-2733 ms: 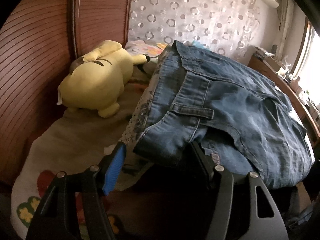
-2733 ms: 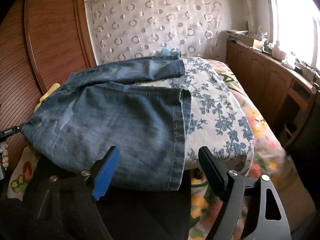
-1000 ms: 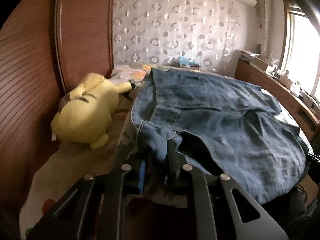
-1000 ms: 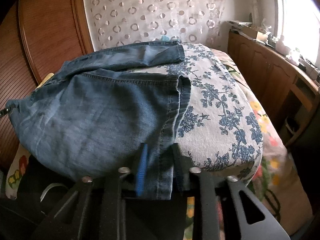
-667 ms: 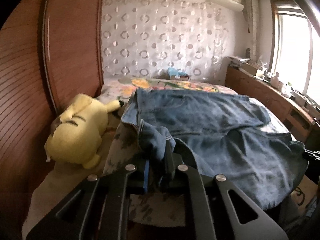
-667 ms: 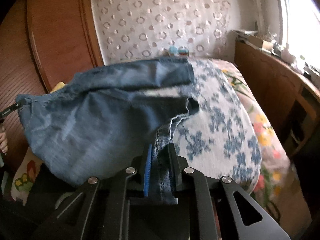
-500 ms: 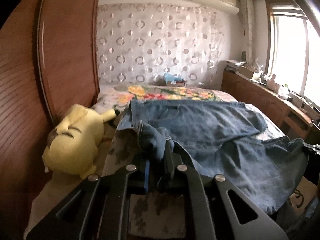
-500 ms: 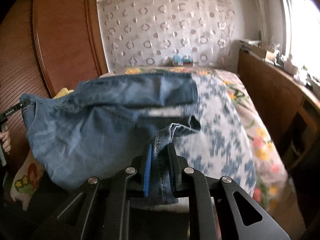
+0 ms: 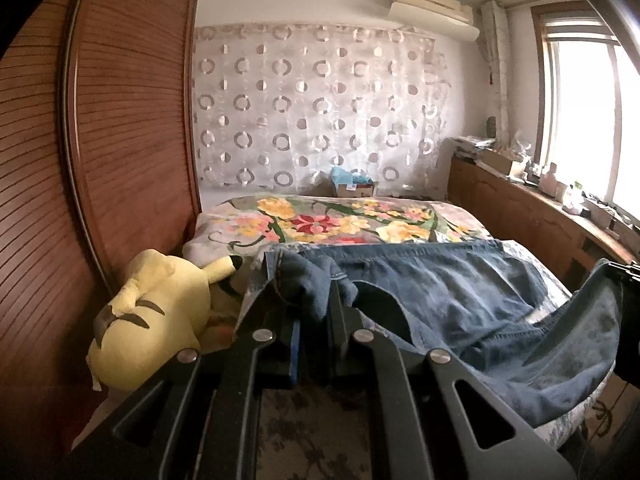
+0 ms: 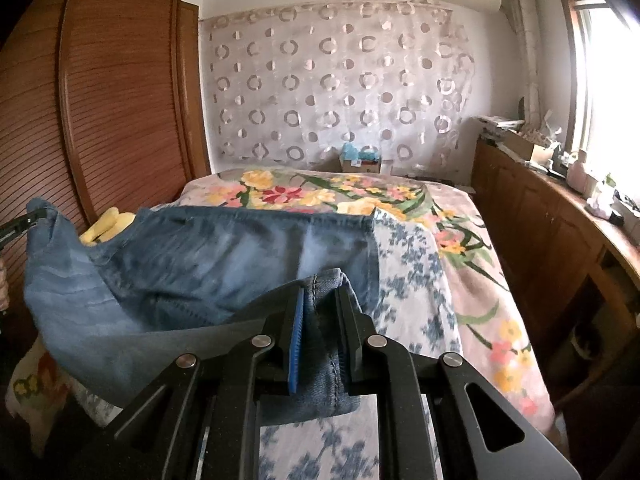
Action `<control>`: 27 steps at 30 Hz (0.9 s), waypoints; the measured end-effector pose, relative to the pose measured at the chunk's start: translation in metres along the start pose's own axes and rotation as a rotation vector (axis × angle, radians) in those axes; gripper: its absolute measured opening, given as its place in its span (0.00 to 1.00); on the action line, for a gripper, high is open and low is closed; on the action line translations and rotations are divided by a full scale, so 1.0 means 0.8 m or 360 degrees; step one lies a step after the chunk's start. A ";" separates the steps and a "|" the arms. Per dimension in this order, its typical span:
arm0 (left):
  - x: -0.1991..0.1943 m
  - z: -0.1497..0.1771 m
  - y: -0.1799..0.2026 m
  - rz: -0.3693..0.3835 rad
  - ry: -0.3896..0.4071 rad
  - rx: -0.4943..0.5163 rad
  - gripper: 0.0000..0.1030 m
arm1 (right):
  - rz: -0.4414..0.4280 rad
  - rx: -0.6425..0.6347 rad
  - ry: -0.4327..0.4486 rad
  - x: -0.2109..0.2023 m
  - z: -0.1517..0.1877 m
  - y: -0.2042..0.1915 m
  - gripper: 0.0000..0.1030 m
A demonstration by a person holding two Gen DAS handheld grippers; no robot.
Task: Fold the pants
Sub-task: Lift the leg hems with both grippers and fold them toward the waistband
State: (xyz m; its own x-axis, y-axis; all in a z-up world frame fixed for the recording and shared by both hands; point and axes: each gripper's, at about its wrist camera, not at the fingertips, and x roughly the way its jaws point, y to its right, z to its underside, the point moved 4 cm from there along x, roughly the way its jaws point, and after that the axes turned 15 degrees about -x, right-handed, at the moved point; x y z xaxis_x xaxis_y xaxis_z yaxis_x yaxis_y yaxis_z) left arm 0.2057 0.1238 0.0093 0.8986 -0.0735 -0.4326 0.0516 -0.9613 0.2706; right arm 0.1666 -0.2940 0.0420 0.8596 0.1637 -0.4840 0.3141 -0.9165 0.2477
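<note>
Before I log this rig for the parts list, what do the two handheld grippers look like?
Both look alike. The left gripper and right gripper are matte black, with angular linkage bars joined by round silver rivets and triangular cut-outs in the outer bars. On each, one of the jaws has a bright blue pad; the other is plain black. No cables, markings or sleeves are visible.

Your left gripper (image 9: 314, 312) is clamped on a bunched corner of the jeans (image 9: 460, 296), which drape across the bed (image 9: 360, 220) beside a yellow plush toy (image 9: 152, 316).
</note>
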 end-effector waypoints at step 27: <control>0.206 -0.101 0.003 -0.0112 -0.0084 -0.0045 0.10 | 0.0011 0.0062 -0.0058 0.161 -0.067 0.057 0.14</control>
State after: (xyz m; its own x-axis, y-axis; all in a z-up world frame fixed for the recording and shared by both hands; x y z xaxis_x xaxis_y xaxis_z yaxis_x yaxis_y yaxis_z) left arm 0.3891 0.1307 0.0078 0.8681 -0.0209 -0.4959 0.1264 -0.9568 0.2617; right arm 0.3129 -0.2950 0.0359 0.8460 0.1446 -0.5131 0.2918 -0.9311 0.2187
